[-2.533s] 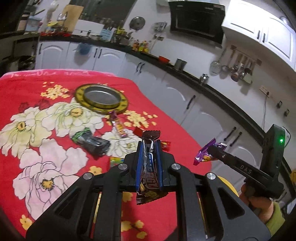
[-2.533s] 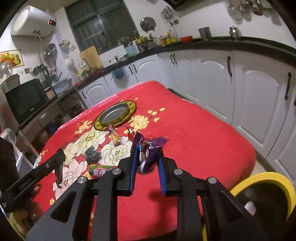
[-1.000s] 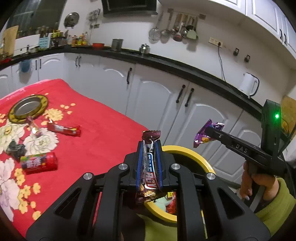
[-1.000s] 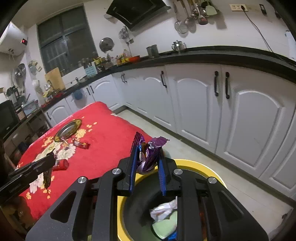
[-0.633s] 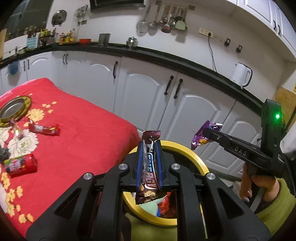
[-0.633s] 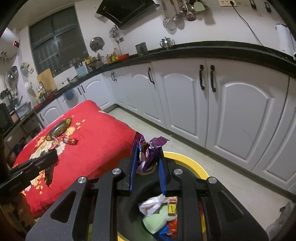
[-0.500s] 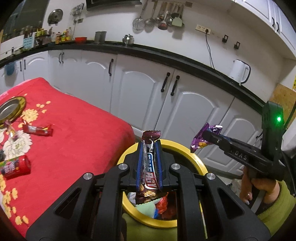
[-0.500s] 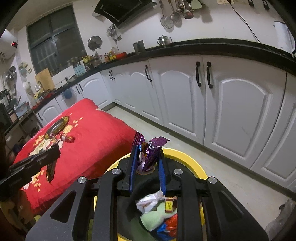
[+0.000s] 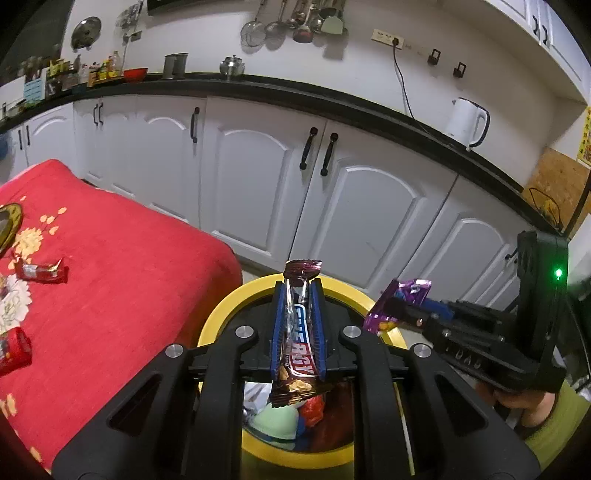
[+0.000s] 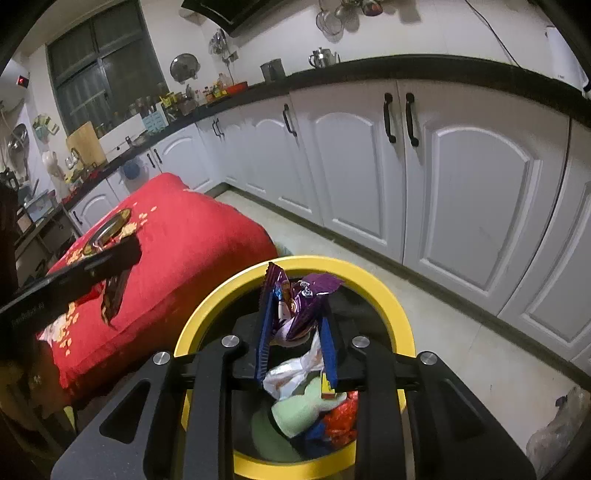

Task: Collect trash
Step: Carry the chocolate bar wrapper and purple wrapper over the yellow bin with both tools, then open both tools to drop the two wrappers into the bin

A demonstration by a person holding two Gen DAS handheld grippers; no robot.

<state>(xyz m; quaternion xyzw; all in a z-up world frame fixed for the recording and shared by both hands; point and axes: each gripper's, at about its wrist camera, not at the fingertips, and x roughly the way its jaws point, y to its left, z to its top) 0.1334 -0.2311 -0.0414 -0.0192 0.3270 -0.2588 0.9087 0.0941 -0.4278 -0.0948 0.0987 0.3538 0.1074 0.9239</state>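
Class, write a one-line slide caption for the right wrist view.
Right gripper holds a purple wrapper above the yellow bin.

A home kitchen: white cabinets (image 9: 255, 177) under a black counter (image 9: 332, 101), ladles (image 9: 291, 22) hanging on the wall, kettle (image 9: 466, 123), range hood (image 10: 221, 14).
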